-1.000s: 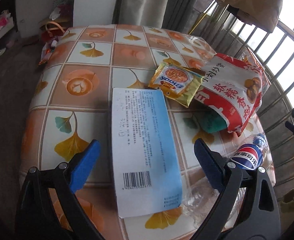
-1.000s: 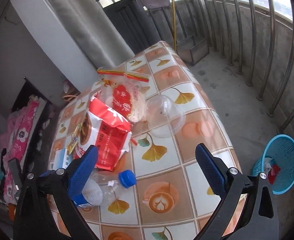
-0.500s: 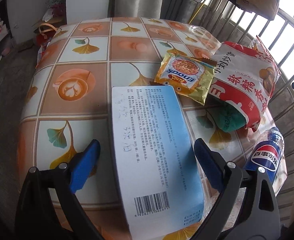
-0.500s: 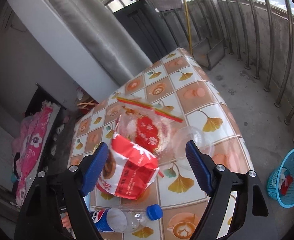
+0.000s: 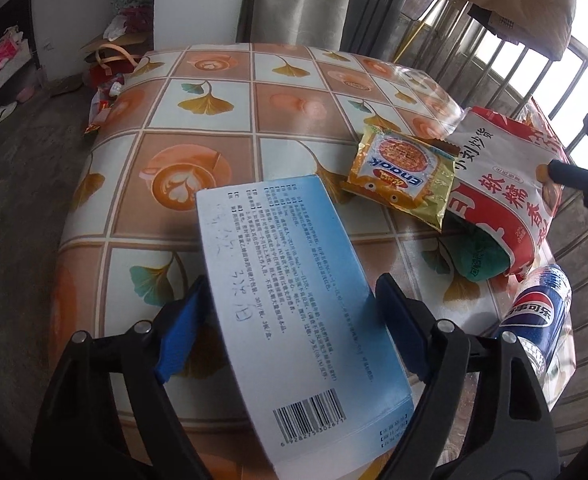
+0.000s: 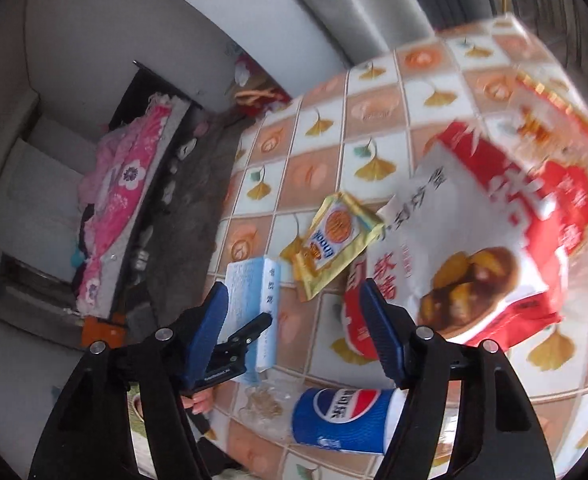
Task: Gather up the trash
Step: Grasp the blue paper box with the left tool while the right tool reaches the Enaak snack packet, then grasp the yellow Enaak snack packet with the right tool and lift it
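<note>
Swinging across from the table's far side, my right gripper (image 6: 294,328) now hangs above the bottle (image 6: 343,420), jaws closing with nothing between them. Beside the bottle, my left gripper (image 5: 290,332) closes around the box (image 5: 294,320), not yet clamped.

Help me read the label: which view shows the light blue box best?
The left wrist view. The light blue box fills the middle there, sharp, with its printed text and barcode facing the camera. The right wrist view shows the box small, edge-on and partly hidden behind a gripper finger.
</note>
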